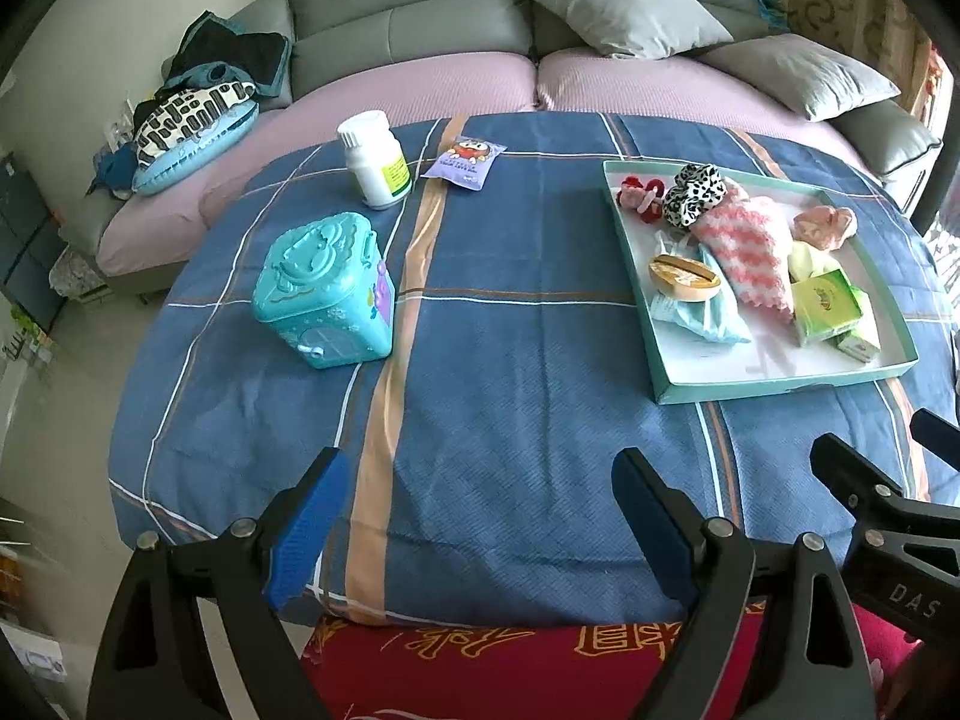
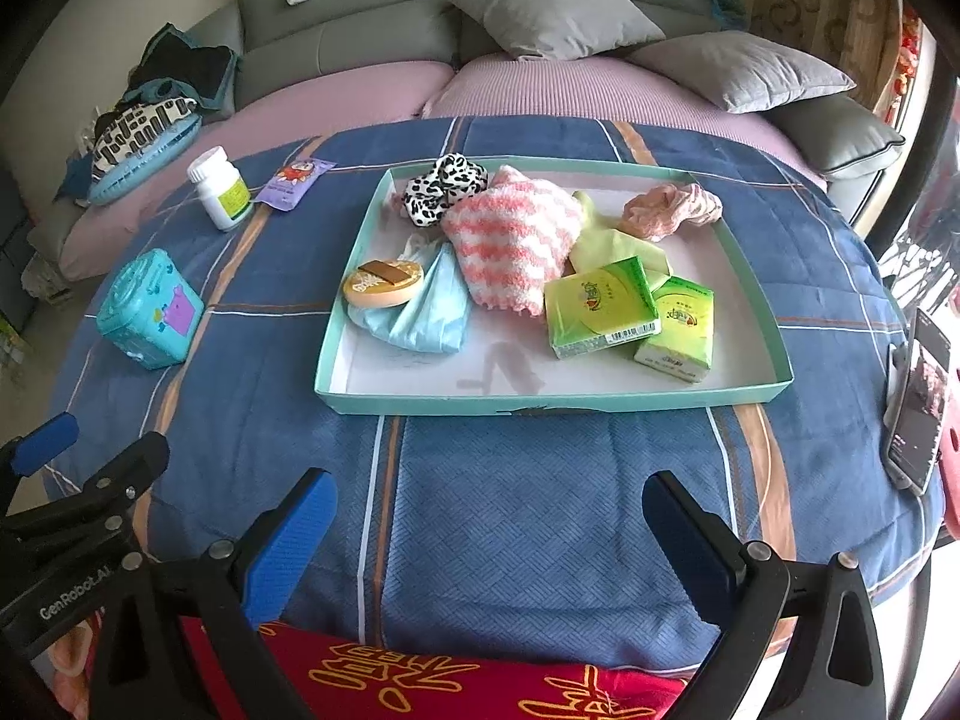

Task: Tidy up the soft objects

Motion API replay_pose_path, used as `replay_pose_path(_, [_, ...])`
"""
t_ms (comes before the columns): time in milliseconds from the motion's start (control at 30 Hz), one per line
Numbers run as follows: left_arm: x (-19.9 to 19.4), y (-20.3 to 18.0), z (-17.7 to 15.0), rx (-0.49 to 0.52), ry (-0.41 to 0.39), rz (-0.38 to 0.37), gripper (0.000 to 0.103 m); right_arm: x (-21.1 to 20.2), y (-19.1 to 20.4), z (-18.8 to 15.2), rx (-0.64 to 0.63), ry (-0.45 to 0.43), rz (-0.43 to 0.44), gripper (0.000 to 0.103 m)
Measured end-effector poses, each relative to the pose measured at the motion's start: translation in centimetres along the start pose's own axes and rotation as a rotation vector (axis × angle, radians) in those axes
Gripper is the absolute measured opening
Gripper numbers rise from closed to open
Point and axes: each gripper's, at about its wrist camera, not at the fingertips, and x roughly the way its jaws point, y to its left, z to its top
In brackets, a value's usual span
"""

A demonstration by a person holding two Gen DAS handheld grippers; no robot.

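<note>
both grippers, left (image 1: 480, 531) and right (image 2: 489, 546), hang spread and empty over the blue quilt (image 1: 510, 360); the soft things lie ahead in the tray (image 2: 756, 276), well apart from both.

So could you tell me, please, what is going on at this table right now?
A person is sorting soft things into a teal tray. A striped towel, a leopard scrunchie and tissue packs already lie in it. Both the left hand-held gripper and the right hand-held gripper hang open and empty above the blue cloth. A purple sachet sits outside the tray.
</note>
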Motion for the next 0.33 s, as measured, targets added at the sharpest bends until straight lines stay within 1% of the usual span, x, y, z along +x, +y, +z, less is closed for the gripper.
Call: replay_pose_path(333, [-0.23,0.37,-0.1,-0.013,-0.015,-0.024,0.089,0.15,0.27,0.0,-0.009,0.006,-0.014,0.103])
